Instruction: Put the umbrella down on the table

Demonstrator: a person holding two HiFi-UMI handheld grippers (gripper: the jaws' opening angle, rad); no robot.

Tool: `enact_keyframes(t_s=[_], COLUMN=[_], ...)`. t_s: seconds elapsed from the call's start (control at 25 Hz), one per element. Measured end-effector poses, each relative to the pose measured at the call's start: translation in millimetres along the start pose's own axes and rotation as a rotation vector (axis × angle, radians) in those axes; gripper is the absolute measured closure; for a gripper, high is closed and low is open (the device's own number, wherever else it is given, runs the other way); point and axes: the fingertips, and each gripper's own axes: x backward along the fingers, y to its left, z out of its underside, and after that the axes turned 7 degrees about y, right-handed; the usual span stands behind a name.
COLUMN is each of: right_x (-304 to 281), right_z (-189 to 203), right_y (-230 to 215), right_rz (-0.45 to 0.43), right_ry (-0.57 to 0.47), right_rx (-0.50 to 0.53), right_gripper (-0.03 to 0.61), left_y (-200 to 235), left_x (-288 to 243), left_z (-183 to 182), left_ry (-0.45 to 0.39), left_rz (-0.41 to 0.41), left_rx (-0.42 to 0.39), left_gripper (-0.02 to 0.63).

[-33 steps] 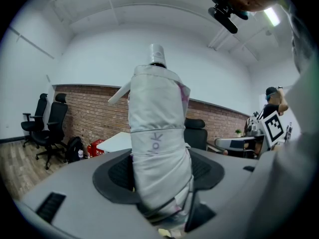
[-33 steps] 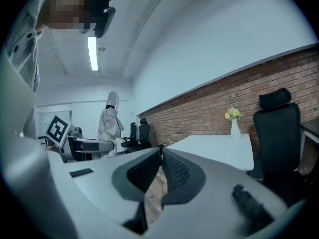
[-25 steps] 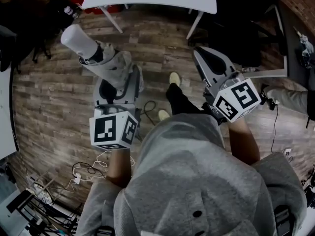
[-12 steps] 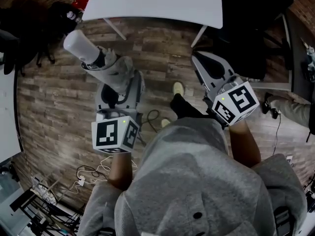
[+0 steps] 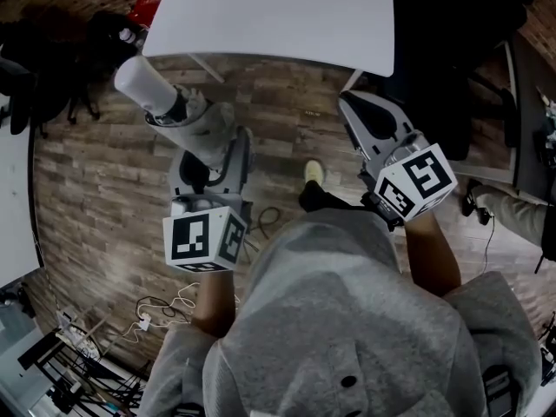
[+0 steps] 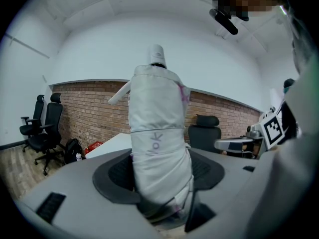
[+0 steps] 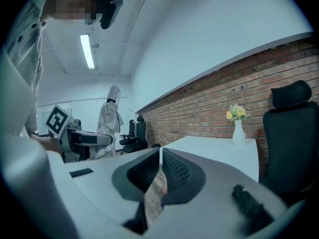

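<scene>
Umbrella (image 5: 193,122), folded and white, stands clamped in the left gripper (image 5: 208,165), whose two dark padded jaws press against its lower part from either side; in the left gripper view the umbrella (image 6: 157,143) fills the gap between those jaws and rises straight up out of them. The person's bare left forearm (image 5: 213,295) reaches forward from a grey sleeve, with the marker cube (image 5: 204,240) sitting just above the wrist, and in the head view the umbrella slants away up and to the left over the wooden floor (image 5: 95,172). Its far end is near the front left corner of the white table (image 5: 278,11) but is not resting on it. The canopy is wrapped into a loose, creased bundle with a band round its middle and faint pink marks, and past a black collar it ends in a plain white cylinder (image 5: 143,82). The right gripper (image 5: 350,102) is held level beside it, well apart, on a bare right forearm (image 5: 432,252), pointing toward the table's front edge. In the right gripper view its jaws (image 7: 159,152) meet at the tips with nothing between them, only a sliver of floor showing lower down, and the table (image 7: 219,144) beyond them carries a small vase of flowers (image 7: 238,126)
</scene>
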Motion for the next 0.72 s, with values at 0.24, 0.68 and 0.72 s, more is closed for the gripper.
enact_keyframes(t_s=[0.24, 0.68, 0.72], right_x=[-10.9, -24.0, -24.2], right_z=[-14.1, -17.8, -17.9], right_y=[-27.0, -54.8, -55.7], right_rz=[0.018, -0.020, -0.023], right_ry=[-0.019, -0.018, -0.018], right_rx=[-0.034, -0.011, -0.010], right_gripper=[0.543, 0.543, 0.543], left_y=[-0.3, -4.7, -5.7], left_x=[-22.3, -48.6, -49.8], left_z=[-10.9, -22.4, -22.7], left_ry=[0.000, -0.010, -0.011], left_rz=[-0.026, -0.060, -0.061], left_rx=[-0.001, 0.001, 0.002], left_gripper=[0.327, 0.327, 0.327])
